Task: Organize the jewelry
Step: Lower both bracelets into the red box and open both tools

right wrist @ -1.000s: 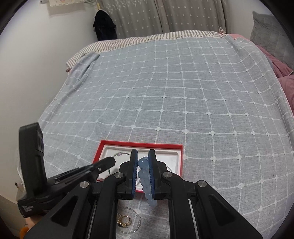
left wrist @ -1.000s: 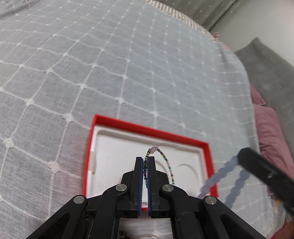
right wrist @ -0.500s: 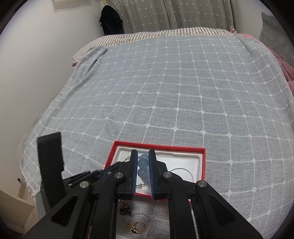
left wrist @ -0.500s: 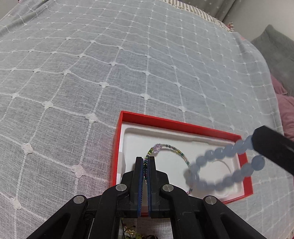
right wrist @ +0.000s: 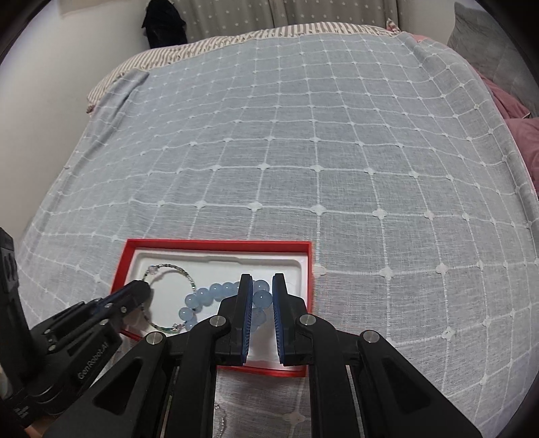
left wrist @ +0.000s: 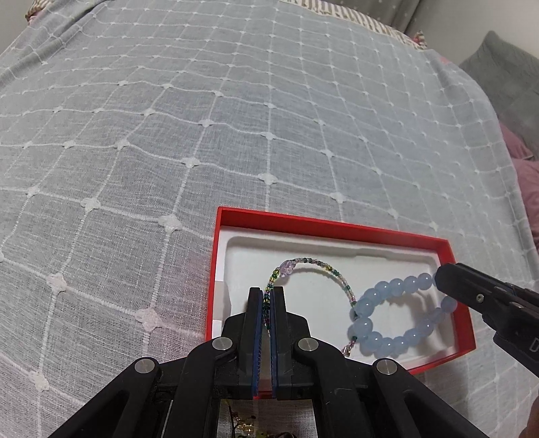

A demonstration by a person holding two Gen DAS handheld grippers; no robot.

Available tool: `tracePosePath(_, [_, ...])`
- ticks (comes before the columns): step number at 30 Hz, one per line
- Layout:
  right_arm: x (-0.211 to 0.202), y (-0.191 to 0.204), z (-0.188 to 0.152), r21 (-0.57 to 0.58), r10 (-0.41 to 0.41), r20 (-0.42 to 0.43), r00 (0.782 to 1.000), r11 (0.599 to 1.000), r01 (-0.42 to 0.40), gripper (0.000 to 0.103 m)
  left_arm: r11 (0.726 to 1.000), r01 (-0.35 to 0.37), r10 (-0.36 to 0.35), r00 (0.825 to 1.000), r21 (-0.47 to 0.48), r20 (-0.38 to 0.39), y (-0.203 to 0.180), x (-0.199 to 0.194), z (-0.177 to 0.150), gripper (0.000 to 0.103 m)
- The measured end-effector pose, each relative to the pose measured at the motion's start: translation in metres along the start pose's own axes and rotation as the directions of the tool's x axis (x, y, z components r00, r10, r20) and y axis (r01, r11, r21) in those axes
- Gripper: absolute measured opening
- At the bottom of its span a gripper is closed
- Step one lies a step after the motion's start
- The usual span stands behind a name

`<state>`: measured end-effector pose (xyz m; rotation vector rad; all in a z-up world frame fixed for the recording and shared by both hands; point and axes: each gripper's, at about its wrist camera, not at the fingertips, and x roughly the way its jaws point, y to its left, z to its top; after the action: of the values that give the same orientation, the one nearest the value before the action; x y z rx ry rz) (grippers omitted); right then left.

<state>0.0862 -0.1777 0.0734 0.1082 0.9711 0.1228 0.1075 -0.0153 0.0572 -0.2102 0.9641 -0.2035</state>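
A red box (left wrist: 303,220) (right wrist: 215,242) with a white insert lies on the bedspread. My left gripper (left wrist: 266,291) (right wrist: 143,289) is shut on a thin bracelet of small multicolour beads (left wrist: 313,268) (right wrist: 175,268), whose loop arches over the insert's left half. A bracelet of large pale-blue beads (left wrist: 397,316) (right wrist: 209,293) rests in the right half. My right gripper (right wrist: 262,281) (left wrist: 444,279) stays shut on it, with one bead showing between the blue pads. The two bracelets touch where their loops meet.
A grey-blue checked bedspread (left wrist: 168,134) covers the bed. Loose jewelry (left wrist: 246,429) and a thin chain (right wrist: 220,416) lie on it just in front of the box. Pink pillows (right wrist: 518,134) and a grey cushion (left wrist: 505,67) are on the right; a dark garment (right wrist: 165,23) hangs by the far wall.
My right gripper has come down with the blue bead bracelet, which hung above the box and now lies on the insert. My left gripper kept its place and turned a little.
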Motion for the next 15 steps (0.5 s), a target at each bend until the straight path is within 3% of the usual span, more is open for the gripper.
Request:
tracePosePath(4, [-0.005,-0.002,-0.002,0.006,0.008,-0.002,1.0,1.0,-0.008,0.014,0.999,-0.011,0.012,1.0,0.035,-0.005,-0.003,-0.001,-0.001,0.001])
tracePosePath(7, [-0.016,-0.003,-0.005,0.001,0.001,0.01,1.0,1.0,-0.001,0.02,0.999,-0.004,0.005,1.0,0.036,-0.015,-0.004,-0.004,-0.002,0.008])
tracePosePath(10, [-0.03,-0.005,-0.009,0.006,0.003,0.027,1.0,1.0,-0.004,0.031,0.999,0.002,-0.001,1.0,0.043,-0.015,-0.005,-0.011,-0.004,0.018])
tracePosePath(15, [-0.049,-0.006,-0.022,0.008,0.022,0.033,0.999,1.0,-0.022,0.042,0.997,0.011,-0.01,1.0,0.076,-0.006,-0.009,-0.027,-0.012,0.043])
